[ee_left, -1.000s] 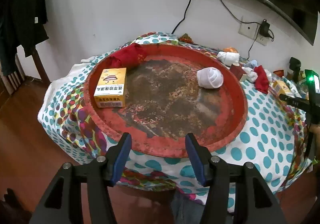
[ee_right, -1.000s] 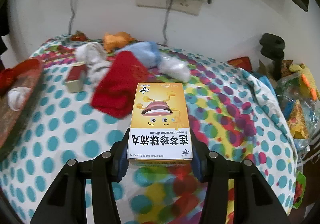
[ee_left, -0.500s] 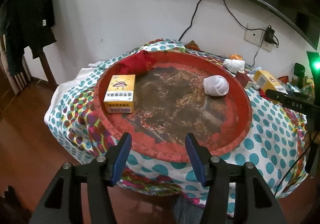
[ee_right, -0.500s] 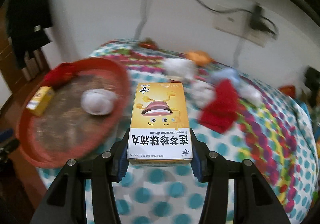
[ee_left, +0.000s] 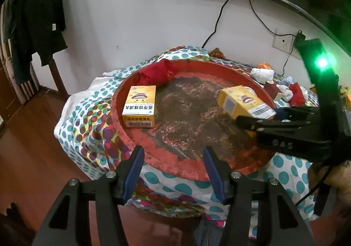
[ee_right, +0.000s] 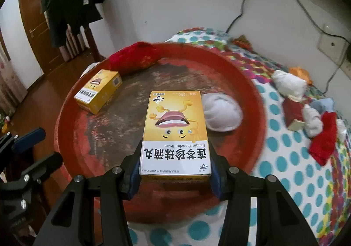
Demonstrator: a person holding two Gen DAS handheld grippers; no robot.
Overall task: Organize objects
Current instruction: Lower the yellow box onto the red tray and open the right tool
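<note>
We held the yellow medicine box (ee_right: 175, 134) clamped across its near end in our right gripper (ee_right: 175, 176), its printed face up, hanging over the middle of the red tray (ee_right: 252, 96). We judged it a light, stiff carton with slick sides that would dent under a hard squeeze, best taken across its narrow width, as here. From the left wrist view the same box (ee_left: 244, 102) sat at 3 o'clock over the tray, ahead of the pads. A second yellow box (ee_right: 98, 90) lay on the tray floor at 10 o'clock, a white sock ball (ee_right: 221, 114) at 2 o'clock touching the held box's edge in view, a red cloth (ee_right: 133, 57) on the far rim. Our left gripper (ee_left: 173, 171) hovered spread and empty off the tray's near rim. Loose socks (ee_right: 311, 120) remained on the dotted table cover (ee_right: 291, 158).
</note>
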